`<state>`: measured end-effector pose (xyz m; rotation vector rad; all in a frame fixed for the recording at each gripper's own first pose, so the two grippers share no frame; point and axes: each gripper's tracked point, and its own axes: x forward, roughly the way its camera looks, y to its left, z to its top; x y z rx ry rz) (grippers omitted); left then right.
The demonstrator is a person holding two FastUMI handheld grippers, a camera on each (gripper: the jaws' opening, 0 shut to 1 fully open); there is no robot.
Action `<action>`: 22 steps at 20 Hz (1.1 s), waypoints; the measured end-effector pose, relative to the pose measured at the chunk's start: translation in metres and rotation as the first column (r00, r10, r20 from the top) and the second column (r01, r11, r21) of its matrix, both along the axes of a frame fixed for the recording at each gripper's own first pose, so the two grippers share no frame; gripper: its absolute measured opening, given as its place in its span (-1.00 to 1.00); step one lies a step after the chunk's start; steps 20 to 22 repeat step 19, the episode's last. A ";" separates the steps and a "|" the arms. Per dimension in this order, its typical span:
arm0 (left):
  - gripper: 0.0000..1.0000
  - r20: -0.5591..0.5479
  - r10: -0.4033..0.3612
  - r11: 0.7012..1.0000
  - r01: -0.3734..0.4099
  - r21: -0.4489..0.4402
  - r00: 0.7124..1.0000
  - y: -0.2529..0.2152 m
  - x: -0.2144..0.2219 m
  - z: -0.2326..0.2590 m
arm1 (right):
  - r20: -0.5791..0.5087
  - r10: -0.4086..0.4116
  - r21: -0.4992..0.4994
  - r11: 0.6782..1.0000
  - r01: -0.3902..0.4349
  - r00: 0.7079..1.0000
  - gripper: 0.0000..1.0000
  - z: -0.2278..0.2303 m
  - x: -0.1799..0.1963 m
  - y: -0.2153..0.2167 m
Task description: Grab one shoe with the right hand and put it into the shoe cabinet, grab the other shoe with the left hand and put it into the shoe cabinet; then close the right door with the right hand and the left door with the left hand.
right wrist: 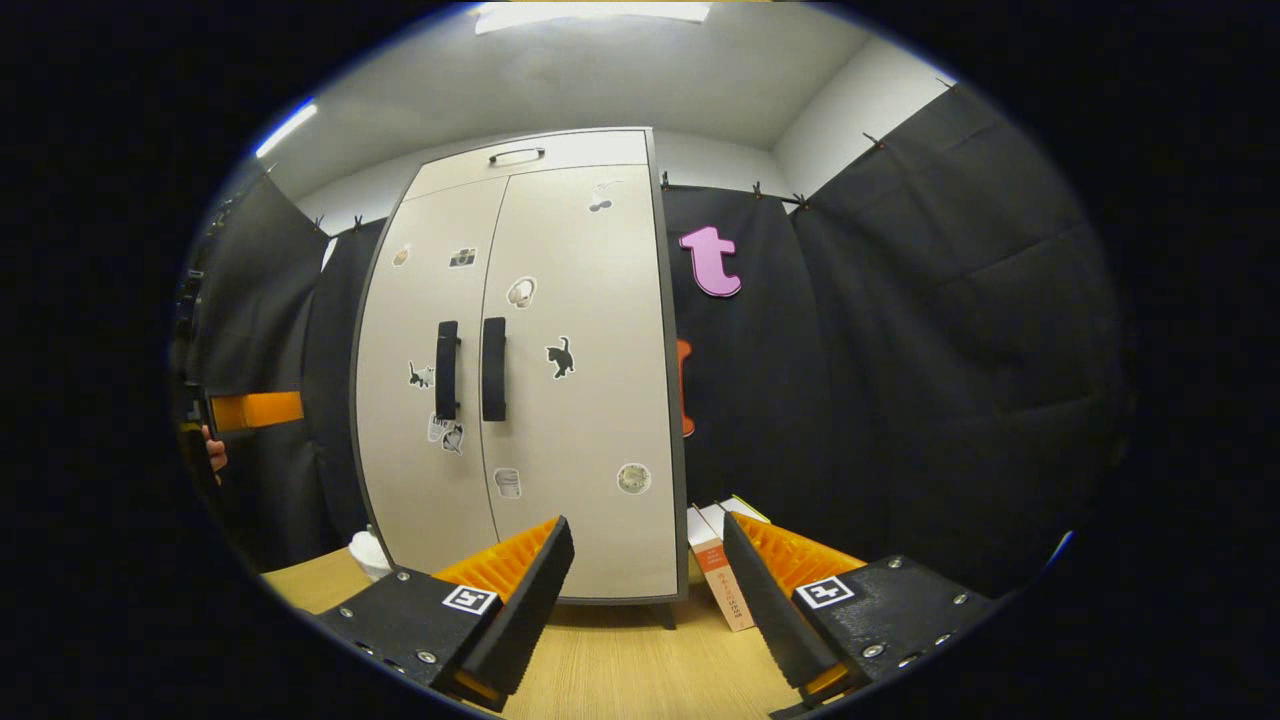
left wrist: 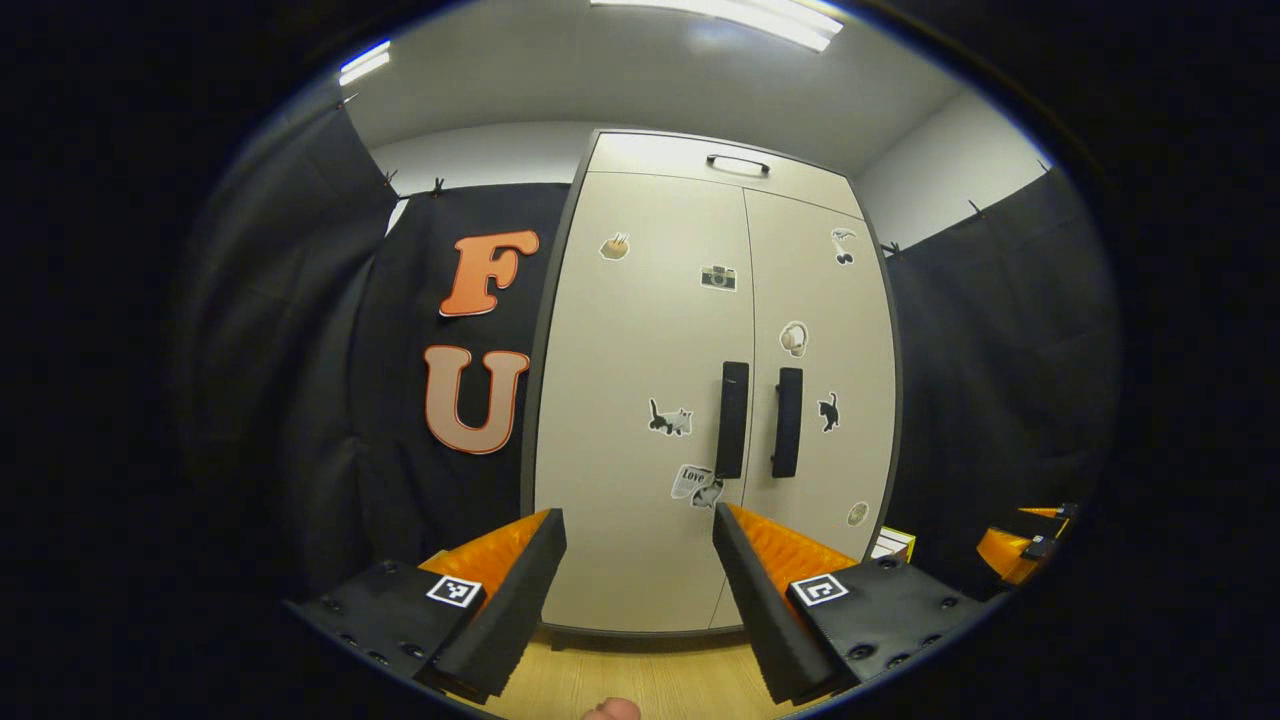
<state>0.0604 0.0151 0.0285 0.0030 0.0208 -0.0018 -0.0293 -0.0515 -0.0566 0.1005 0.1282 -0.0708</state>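
Two fingers of the left gripper (left wrist: 639, 590) spread apart at the bottom of the left gripper view, nothing between them, above a wood-grain floor (left wrist: 640, 680). Straight ahead stands the shoe cabinet (left wrist: 640, 330), pale and tall, with both doors flush and shut. Its left door (left wrist: 640, 400) and right door (left wrist: 825, 370) meet at a centre seam, each carrying an upright dark handle just beside that seam. No shoe can be seen outside it; by judgement both sit inside and the task looks finished or nearly so.

From the right gripper view, the right gripper (right wrist: 648, 590) also holds its fingers wide and empty. Here the cabinet lies ahead and to the left, so this hand stands off toward the cabinet's right side. The left one faces the seam squarely — the long axis of both handles runs vertically. Far left in this view, an orange gripper part and a bit of a hand show.

Small stickers dot the doors: cats, a camera, and one near the left handle reading "love". A carton (right wrist: 715, 580) with an orange panel leans beside the cabinet's right foot — its print is too small to read.
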 end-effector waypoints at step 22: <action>0.93 0.003 0.098 0.994 -0.098 0.038 0.995 0.012 -0.025 -0.044 | -0.015 0.029 0.019 0.999 -0.029 0.999 0.86 -0.009 0.007 0.019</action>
